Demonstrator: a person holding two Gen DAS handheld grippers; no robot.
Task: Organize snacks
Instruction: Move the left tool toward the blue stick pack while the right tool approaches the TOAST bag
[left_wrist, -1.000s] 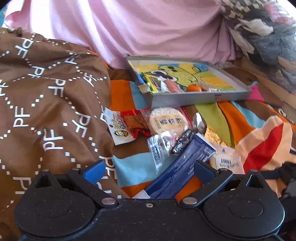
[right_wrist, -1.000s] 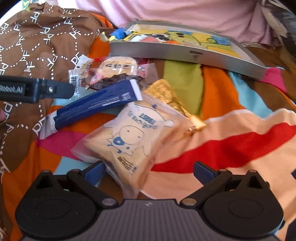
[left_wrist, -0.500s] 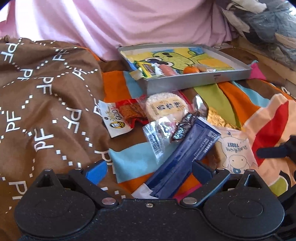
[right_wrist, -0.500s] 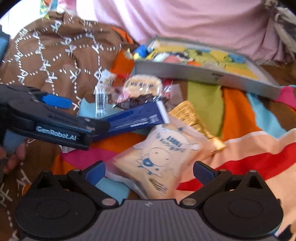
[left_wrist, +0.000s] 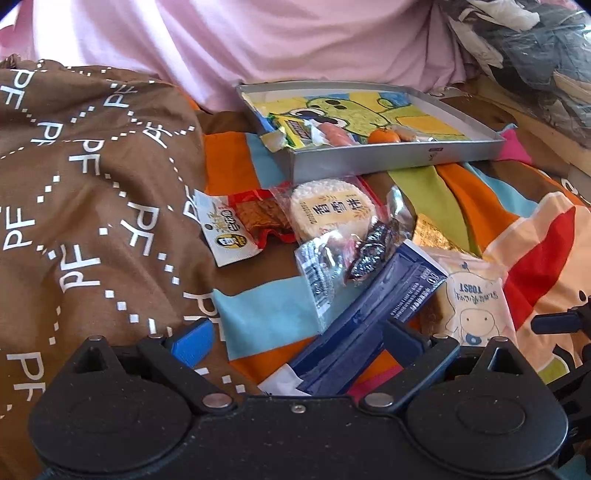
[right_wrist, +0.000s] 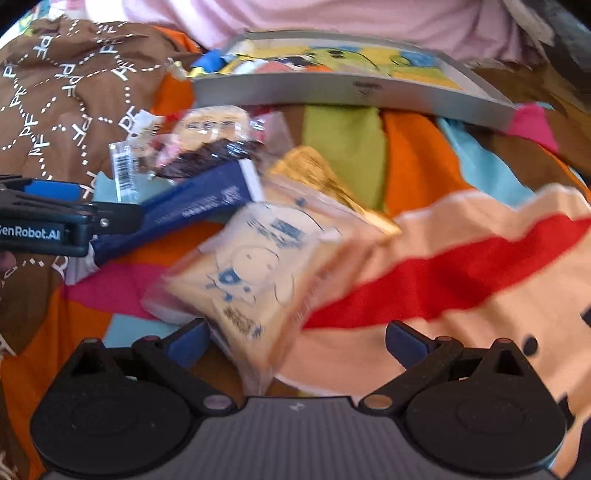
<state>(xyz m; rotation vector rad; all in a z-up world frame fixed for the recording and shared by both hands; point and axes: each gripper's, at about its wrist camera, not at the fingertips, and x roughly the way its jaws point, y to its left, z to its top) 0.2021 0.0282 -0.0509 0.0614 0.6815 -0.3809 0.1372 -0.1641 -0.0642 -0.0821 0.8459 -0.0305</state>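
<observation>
Striped bedding holds the snacks. Left gripper (left_wrist: 299, 343), jaws apart, straddles the blue bar (left_wrist: 369, 317), whose long axis runs ahead and rightward toward the tray (left_wrist: 399, 160). Right gripper (right_wrist: 295, 339), also spread, faces the toast pack (right_wrist: 255, 273).

Snack pile (left_wrist: 354, 243) crowding tray (left_wrist: 399, 162), seemingly

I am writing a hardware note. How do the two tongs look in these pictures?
Left tongs: a black speckled body with two round housings, black linkage arms with silver rivets, and blue pads. Seen from the side, white lettering reads "GenRobot.AI". Right tongs: the same, but with a grey ribbed centre.
</observation>
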